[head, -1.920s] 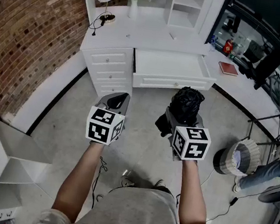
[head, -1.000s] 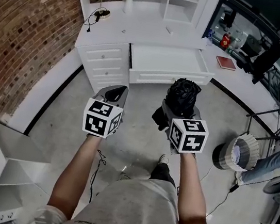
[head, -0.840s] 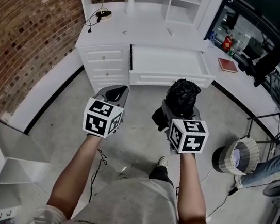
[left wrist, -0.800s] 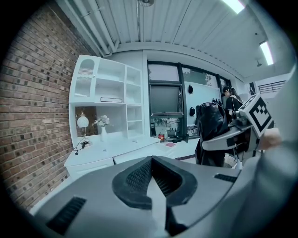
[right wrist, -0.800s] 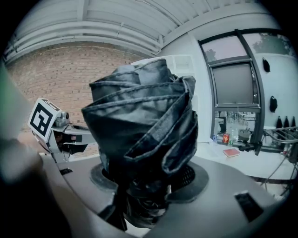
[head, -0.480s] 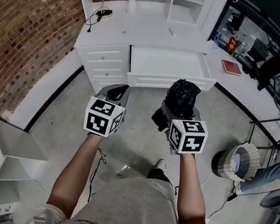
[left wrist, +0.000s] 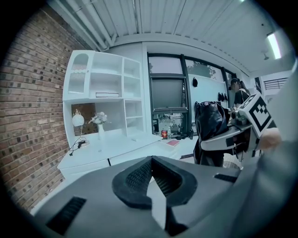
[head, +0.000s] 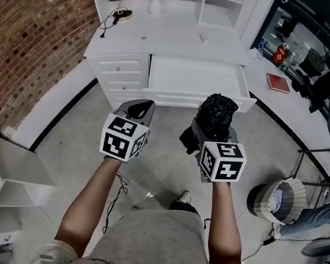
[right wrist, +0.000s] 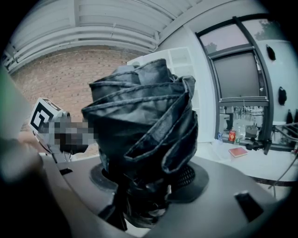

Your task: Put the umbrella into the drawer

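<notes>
Two grippers: my right gripper (head: 212,133) clamps umbrella (head: 217,110); left gripper (head: 142,109) closed, empty. Open drawer (head: 191,77) ahead, slightly nearer; still approaching.

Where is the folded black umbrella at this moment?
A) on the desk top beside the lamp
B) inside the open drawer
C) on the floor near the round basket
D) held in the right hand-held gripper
D: the right hand-held gripper is shut on the umbrella, which is above the floor and short of the open drawer.
</notes>
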Motion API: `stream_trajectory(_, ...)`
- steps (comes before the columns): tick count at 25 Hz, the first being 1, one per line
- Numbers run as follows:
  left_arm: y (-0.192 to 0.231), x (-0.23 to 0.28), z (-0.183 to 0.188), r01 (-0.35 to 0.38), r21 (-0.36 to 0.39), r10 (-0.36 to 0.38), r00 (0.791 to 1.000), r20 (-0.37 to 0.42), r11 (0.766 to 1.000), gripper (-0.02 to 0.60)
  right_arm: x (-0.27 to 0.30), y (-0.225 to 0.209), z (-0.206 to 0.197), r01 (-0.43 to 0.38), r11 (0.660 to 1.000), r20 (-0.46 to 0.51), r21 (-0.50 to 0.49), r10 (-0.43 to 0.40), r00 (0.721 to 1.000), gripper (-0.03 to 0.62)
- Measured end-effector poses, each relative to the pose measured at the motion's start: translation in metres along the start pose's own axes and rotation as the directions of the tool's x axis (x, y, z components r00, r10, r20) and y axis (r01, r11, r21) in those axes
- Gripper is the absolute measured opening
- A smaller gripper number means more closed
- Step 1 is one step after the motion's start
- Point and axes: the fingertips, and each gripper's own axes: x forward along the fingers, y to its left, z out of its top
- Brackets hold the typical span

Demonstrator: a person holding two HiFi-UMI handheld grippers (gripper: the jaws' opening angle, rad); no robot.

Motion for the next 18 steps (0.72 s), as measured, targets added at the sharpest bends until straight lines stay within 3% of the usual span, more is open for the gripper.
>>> stream_trajectory(18, -0.022, 0.081, 0.008, -0.075, -0.027, 0.073, 0.996, -0.059, 0.997, -0.003, 0.044, -0.080, -0.005, -0.101, 0.995, -0.031, 0.007, 0.101, 0.994, 0.255)
